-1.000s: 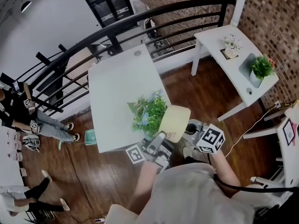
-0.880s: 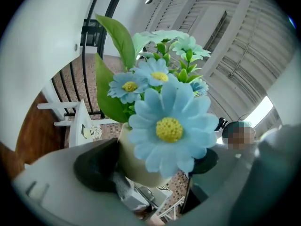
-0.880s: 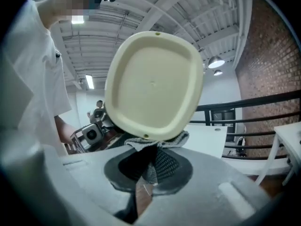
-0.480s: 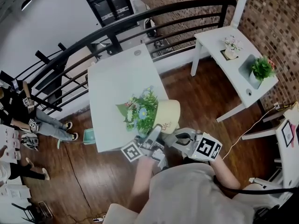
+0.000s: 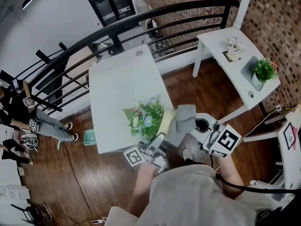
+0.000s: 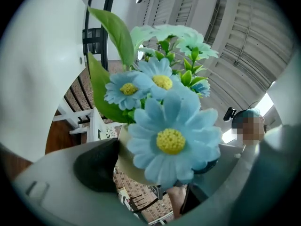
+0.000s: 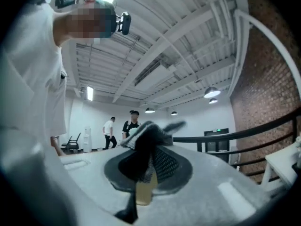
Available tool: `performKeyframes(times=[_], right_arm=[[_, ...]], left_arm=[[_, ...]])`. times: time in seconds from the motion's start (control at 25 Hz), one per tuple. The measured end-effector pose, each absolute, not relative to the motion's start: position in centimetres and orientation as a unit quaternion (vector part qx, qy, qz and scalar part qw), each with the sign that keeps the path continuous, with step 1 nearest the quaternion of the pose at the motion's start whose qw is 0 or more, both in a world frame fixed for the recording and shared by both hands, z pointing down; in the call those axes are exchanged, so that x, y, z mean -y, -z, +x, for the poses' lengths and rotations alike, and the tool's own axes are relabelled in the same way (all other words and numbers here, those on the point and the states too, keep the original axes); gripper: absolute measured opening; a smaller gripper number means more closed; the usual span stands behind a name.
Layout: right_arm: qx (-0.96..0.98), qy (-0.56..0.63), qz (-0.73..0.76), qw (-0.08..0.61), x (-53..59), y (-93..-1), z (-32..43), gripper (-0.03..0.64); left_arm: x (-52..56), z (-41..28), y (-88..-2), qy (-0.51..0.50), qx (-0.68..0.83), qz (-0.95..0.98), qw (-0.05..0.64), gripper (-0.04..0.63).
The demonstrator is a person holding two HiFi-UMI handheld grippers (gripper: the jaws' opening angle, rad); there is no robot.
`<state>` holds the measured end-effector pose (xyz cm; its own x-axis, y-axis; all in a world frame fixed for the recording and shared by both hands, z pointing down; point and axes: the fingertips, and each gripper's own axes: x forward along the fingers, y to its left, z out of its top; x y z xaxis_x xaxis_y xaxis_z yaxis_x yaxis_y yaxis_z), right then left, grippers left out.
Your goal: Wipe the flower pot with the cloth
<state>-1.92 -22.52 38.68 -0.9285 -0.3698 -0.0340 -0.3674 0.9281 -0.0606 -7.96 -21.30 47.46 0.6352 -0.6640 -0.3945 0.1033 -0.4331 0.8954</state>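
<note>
The flower pot (image 5: 165, 120) is cream with green leaves and blue flowers (image 5: 146, 117). It is held tilted over the near edge of the white table (image 5: 117, 84). My left gripper (image 5: 157, 141) is shut on the pot's rim; its black pad (image 6: 96, 166) presses the cream rim (image 6: 123, 160) just under the blue flowers (image 6: 171, 140). A grey cloth (image 5: 182, 123) lies over the pot's right side. My right gripper (image 5: 194, 128) is shut on that cloth (image 7: 150, 149), and a sliver of cream pot (image 7: 143, 194) shows beneath it.
A black railing (image 5: 141, 20) curves behind the table. At the right, a white side table (image 5: 235, 62) carries a small potted plant (image 5: 261, 70). People stand at the left edge (image 5: 19, 112), and two more appear far off in the right gripper view (image 7: 123, 126).
My right gripper has come up from below the pot, and the grey cloth now shows spread over the pot's side. The pot and left gripper have sunk a little.
</note>
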Motion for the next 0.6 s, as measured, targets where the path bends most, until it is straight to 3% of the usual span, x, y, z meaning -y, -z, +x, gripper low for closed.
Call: performKeyframes(times=[0.32, 0.6], right_arm=[[-0.940, 0.134, -0.315, 0.012, 28.3, -44.6, 2.6, 0.006], [-0.942, 0.196, -0.271, -0.038, 25.2, -50.0, -0.4, 0.006]], left_arm=[[20.0, -6.6, -46.1, 0.410, 0.129, 0.743, 0.513, 0.442], [21.3, -7.6, -44.7, 0.450, 0.130, 0.724, 0.507, 0.442]])
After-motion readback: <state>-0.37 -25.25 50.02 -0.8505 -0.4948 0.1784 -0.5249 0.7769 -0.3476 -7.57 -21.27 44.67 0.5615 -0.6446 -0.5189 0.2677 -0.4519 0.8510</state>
